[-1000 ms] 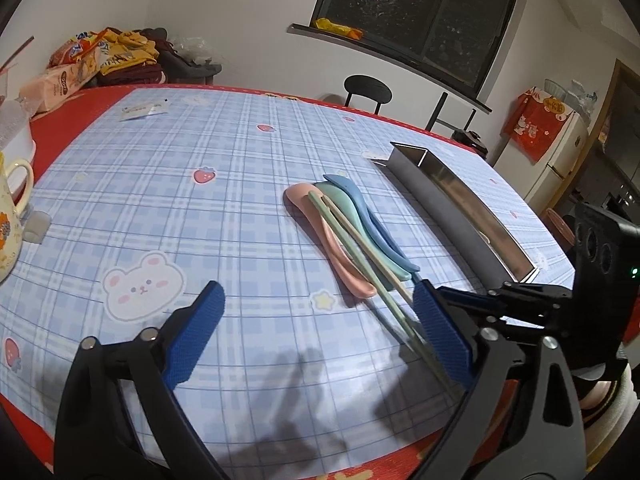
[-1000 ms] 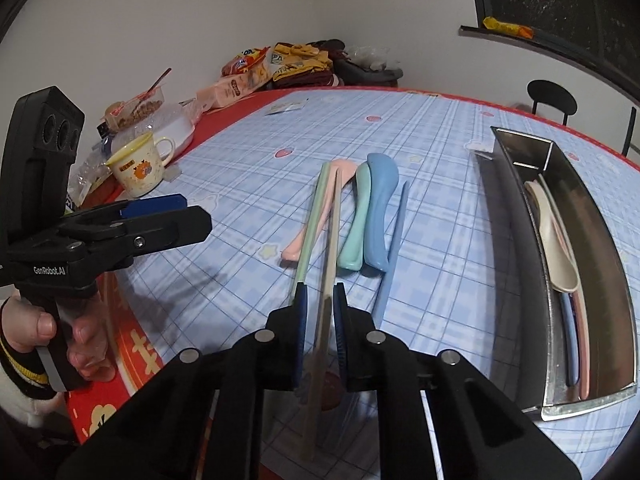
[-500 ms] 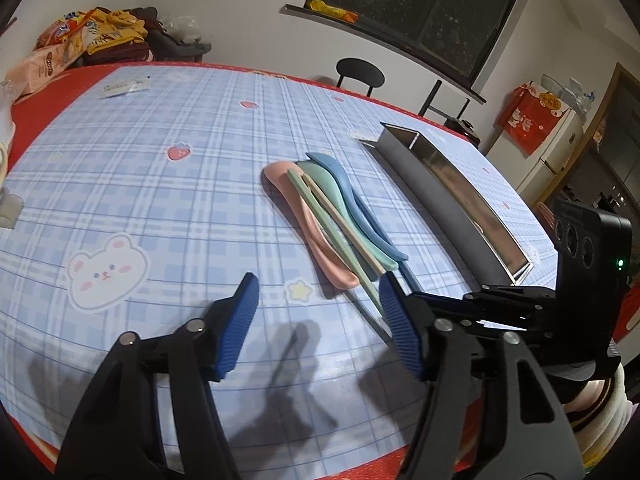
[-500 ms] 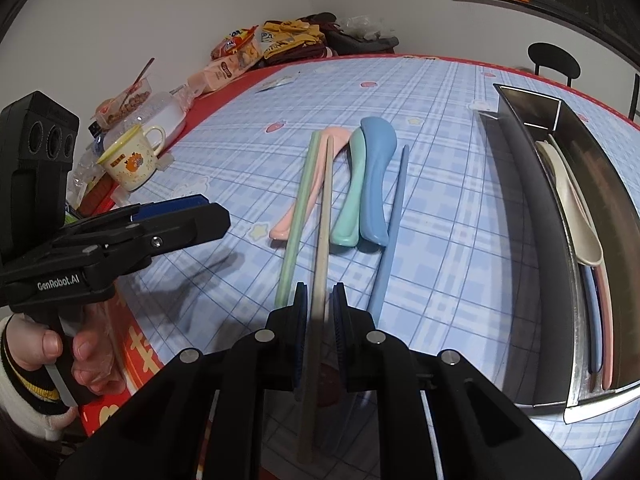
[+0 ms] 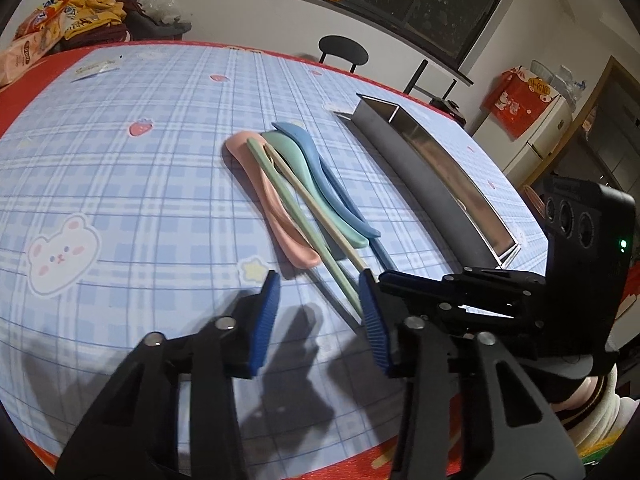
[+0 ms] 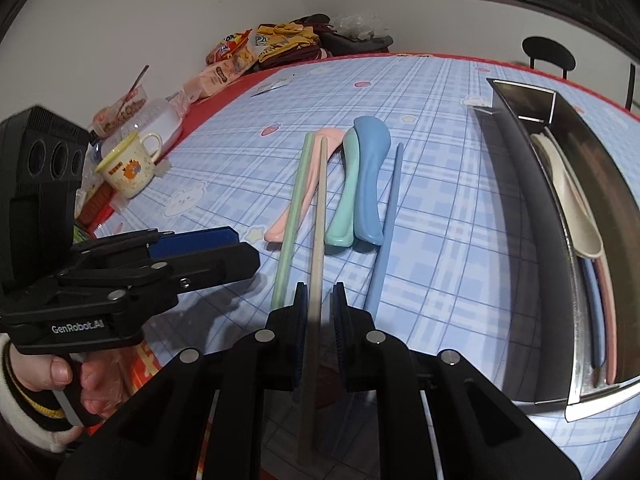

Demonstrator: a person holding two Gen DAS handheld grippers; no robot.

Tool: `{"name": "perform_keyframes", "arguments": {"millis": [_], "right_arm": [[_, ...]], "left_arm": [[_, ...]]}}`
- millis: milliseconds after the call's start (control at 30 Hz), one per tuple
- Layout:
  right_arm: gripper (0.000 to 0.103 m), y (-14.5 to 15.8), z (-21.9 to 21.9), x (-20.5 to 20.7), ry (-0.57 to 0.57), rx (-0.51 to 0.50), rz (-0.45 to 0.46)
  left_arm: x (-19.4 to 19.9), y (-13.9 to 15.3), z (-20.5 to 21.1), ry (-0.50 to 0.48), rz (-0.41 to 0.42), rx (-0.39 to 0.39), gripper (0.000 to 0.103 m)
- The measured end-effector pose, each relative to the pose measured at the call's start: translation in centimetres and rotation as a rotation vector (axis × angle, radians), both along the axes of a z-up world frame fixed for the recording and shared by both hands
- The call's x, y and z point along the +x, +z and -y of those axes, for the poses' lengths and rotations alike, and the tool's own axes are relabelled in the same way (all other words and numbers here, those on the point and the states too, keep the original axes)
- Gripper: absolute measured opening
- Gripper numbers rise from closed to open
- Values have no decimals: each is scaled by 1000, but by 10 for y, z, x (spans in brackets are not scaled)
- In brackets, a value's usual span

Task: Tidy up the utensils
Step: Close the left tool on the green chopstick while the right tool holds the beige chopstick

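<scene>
My right gripper (image 6: 320, 300) is shut on a beige chopstick (image 6: 319, 216) near its thick end; the stick points away over the pile. A green chopstick (image 6: 294, 208), pink spoon (image 6: 316, 148), green spoon (image 6: 346, 192), blue spoon (image 6: 370, 176) and blue chopstick (image 6: 386, 224) lie on the plaid tablecloth. My left gripper (image 5: 320, 312) is open and empty, just before the near ends of the green chopstick (image 5: 304, 224) and beige chopstick (image 5: 320, 216). The right gripper (image 5: 404, 284) shows beside it. The steel tray (image 6: 520, 184) on the right holds a beige spoon (image 6: 568, 200) and other utensils.
A yellow mug (image 6: 128, 164), a plastic container and snack bags (image 6: 232, 60) stand at the table's far left. A black chair (image 5: 342, 50) is behind the table. The red table edge (image 5: 360, 456) is close below the grippers.
My left gripper has moved forward and right toward the chopstick ends and its jaws have narrowed. The right gripper keeps its hold on the beige chopstick, shifted slightly forward.
</scene>
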State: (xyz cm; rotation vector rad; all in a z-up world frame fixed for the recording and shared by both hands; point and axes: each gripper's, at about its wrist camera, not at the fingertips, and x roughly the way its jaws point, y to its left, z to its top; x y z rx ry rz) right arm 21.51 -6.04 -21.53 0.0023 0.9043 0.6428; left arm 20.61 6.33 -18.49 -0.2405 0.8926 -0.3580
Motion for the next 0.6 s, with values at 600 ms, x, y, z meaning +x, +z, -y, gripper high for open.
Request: {"name": "perform_keyframes", "arguments": {"millis": [600], "right_arm": [[8, -1, 4, 2, 8, 16, -13]], "left_arm": [[18, -11, 23, 9, -80, -1, 21]]}}
